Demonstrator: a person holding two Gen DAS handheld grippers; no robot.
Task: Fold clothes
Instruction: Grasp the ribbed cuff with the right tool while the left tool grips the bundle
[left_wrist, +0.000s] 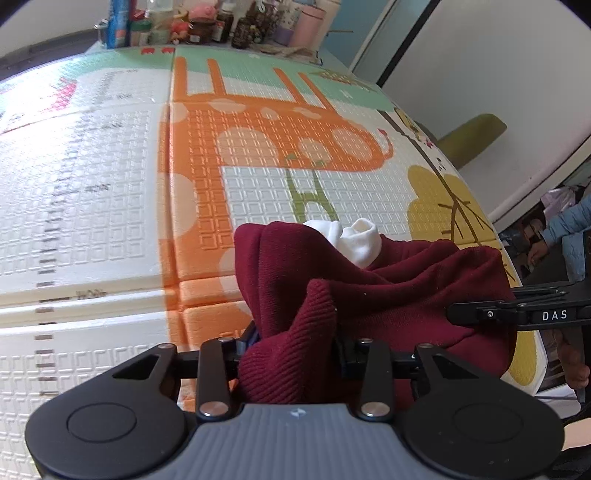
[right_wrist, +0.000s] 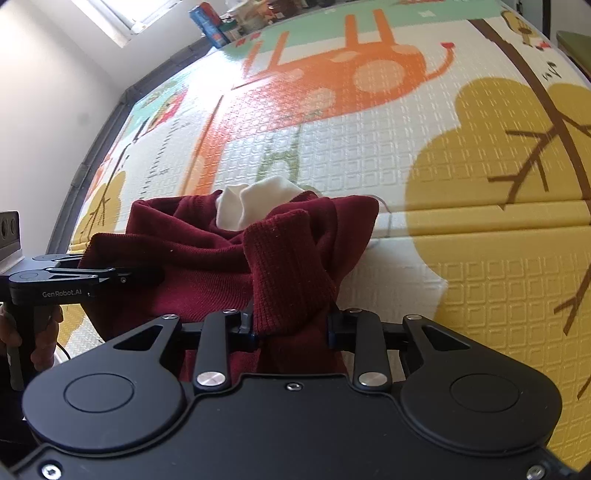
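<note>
Embossed foam play mat (left_wrist: 110, 192) covers the worktop, grid-textured, printed with an orange giraffe (left_wrist: 229, 129) and a yellow tree (right_wrist: 498, 166). Jars and bottles (left_wrist: 207, 22) cluster at the far edge, contents unclear. Left tool (left_wrist: 291, 354) is clamped on a ribbed fold of the maroon knit sweater (left_wrist: 388, 288), bunched near the mat's front edge. White soft fabric (right_wrist: 255, 203) pokes out of its top. Right tool (right_wrist: 291, 325) pinches another ribbed maroon fold, jaws narrowed on it.

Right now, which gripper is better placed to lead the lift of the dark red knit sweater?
Neither clearly: left gripper and right gripper each clamp a ribbed fold of the dark red knit sweater. I'd raise both together.
</note>
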